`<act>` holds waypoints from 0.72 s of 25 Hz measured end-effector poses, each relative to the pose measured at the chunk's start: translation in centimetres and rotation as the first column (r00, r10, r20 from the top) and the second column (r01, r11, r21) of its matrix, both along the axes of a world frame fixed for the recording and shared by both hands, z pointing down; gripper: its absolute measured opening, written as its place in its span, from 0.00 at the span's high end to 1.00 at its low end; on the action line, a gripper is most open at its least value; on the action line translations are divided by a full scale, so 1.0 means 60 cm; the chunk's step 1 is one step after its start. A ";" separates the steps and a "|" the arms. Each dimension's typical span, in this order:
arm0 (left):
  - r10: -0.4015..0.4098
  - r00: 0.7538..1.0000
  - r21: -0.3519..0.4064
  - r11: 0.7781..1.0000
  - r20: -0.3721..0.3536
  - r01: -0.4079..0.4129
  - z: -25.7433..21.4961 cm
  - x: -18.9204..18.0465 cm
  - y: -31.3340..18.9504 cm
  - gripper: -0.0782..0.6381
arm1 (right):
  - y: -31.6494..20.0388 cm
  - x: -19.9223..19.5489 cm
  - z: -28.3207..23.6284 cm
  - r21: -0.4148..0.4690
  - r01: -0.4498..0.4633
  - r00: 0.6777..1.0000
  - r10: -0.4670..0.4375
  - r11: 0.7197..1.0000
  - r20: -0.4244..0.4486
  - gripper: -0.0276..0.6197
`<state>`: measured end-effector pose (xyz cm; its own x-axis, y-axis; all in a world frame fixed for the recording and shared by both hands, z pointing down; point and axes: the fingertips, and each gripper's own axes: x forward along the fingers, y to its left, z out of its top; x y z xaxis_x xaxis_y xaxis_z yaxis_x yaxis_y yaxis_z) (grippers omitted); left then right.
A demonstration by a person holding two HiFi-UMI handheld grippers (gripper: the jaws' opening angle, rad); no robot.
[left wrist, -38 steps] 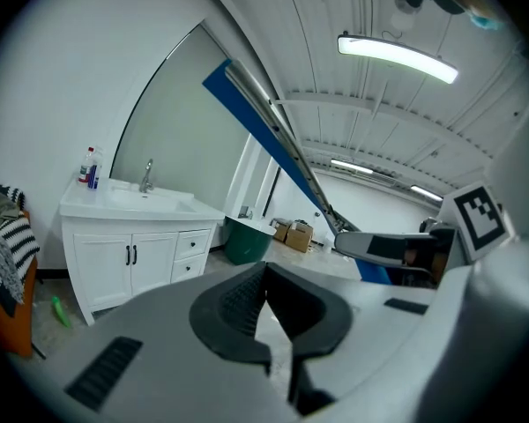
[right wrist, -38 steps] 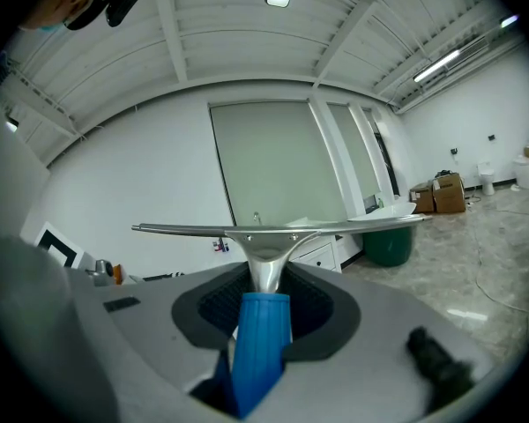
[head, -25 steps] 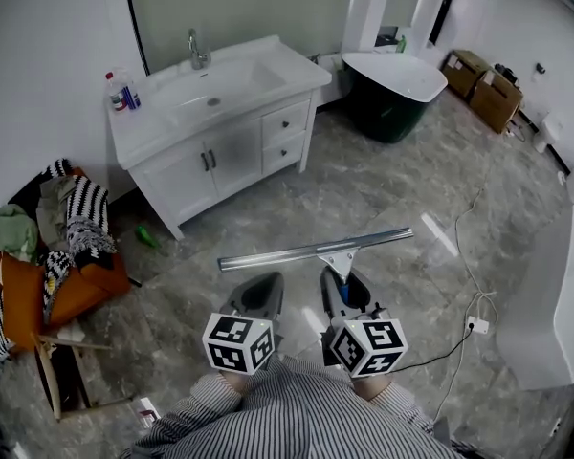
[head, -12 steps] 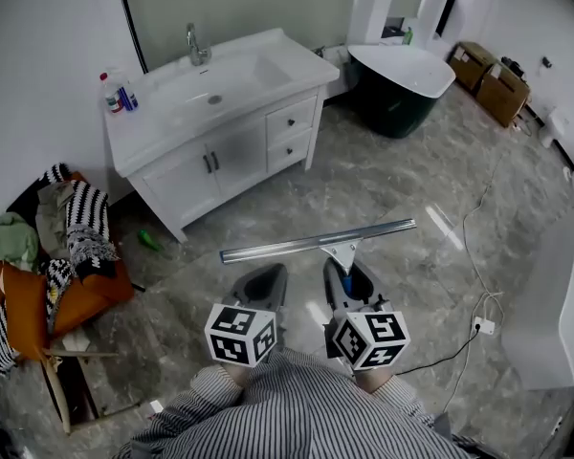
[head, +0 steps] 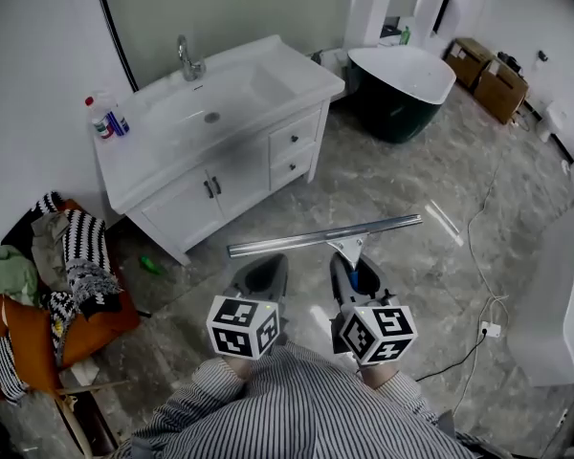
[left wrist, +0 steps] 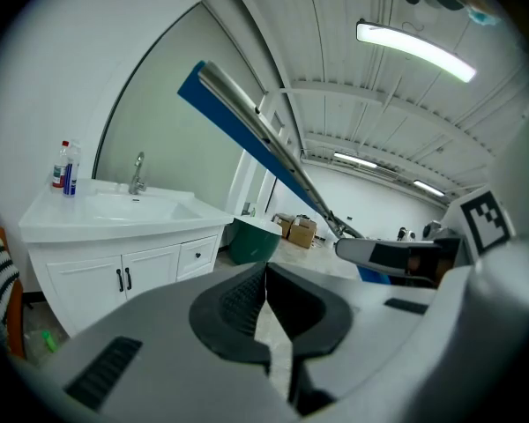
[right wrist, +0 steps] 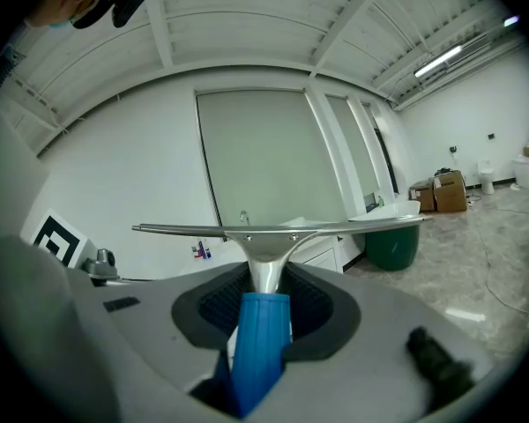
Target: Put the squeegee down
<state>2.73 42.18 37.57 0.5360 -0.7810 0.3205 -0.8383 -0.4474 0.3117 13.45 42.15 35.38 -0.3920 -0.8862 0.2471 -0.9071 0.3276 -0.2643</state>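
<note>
squeegee (head: pixel 323 236): shiny metal, blue plastic grip | floor (head: pixel 402 189): glossy stone

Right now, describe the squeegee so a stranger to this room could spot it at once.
Start at the white sink cabinet against the wall. In front of it, above the grey floor, the right gripper clamps the squeegee. It alone has a long silver blade on a blue handle.

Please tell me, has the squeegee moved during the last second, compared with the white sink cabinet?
Yes. In the head view the squeegee, held in the right gripper, has come nearer to the white sink cabinet.
</note>
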 end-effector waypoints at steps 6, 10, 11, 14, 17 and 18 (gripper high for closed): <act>0.057 0.998 0.018 0.998 -0.004 -0.057 -0.002 -0.031 -0.079 0.87 | -0.078 -0.044 0.007 -0.001 -0.017 1.000 0.017 1.000 0.000 0.79; 0.079 0.997 0.025 0.997 -0.002 -0.079 -0.003 -0.054 -0.130 0.87 | -0.122 -0.070 0.015 -0.013 -0.026 1.000 0.026 1.000 -0.001 0.79; 0.081 0.997 0.030 0.996 -0.001 -0.081 -0.005 -0.059 -0.140 0.87 | -0.131 -0.074 0.014 -0.013 -0.031 1.000 0.031 0.999 0.001 0.79; 0.075 0.997 0.039 0.996 -0.003 -0.075 -0.005 -0.070 -0.163 0.87 | -0.154 -0.077 0.014 -0.013 -0.050 0.999 0.050 0.999 0.006 0.79; 0.076 0.997 0.025 0.997 -0.004 -0.076 0.006 -0.075 -0.178 0.87 | -0.168 -0.075 0.025 -0.034 -0.066 0.998 0.066 0.997 0.007 0.79; 0.073 0.997 0.021 0.997 -0.004 -0.073 0.009 -0.077 -0.183 0.87 | -0.173 -0.074 0.029 -0.042 -0.067 0.998 0.068 0.997 0.007 0.79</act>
<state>-1.87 31.22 38.12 0.5935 -0.7462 0.3016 -0.8015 -0.5138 0.3059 9.00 31.79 37.12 -0.3338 -0.8997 0.2811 -0.9244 0.2541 -0.2844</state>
